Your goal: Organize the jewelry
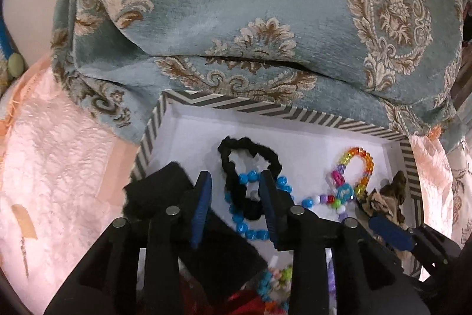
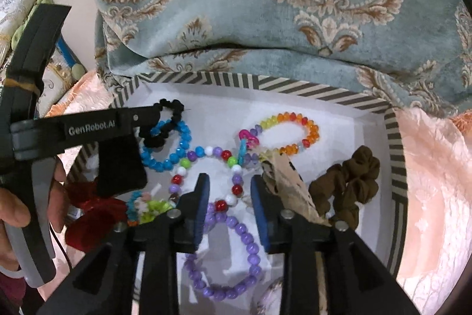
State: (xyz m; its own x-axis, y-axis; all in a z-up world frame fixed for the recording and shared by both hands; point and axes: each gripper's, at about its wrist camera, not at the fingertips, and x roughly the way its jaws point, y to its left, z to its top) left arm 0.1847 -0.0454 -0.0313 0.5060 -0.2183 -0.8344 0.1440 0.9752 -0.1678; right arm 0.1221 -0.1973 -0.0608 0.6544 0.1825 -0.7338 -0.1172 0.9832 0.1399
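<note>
A striped box (image 1: 265,105) (image 2: 295,86) with a white inside holds the jewelry. My left gripper (image 1: 236,182) stands open over a black scrunchie (image 1: 250,155) and a blue bead bracelet (image 1: 244,226), which lie between its pads without being pressed. My right gripper (image 2: 229,185) is open astride a mixed-colour bead bracelet (image 2: 212,152), just above a purple bead bracelet (image 2: 247,244). A rainbow bracelet (image 2: 295,120) lies further back. To the right are a brown scrunchie (image 2: 354,182) and a beige patterned scrunchie (image 2: 283,176). A black felt-like piece (image 1: 159,191) covers the box's left part.
A teal damask cushion (image 1: 265,5) (image 2: 265,19) overhangs the box's far rim. Pink quilted fabric (image 1: 59,167) (image 2: 436,182) surrounds the box. A red item (image 2: 94,214) and small neon beads (image 2: 147,207) lie at the near left. A hand (image 2: 14,211) holds the left gripper's handle.
</note>
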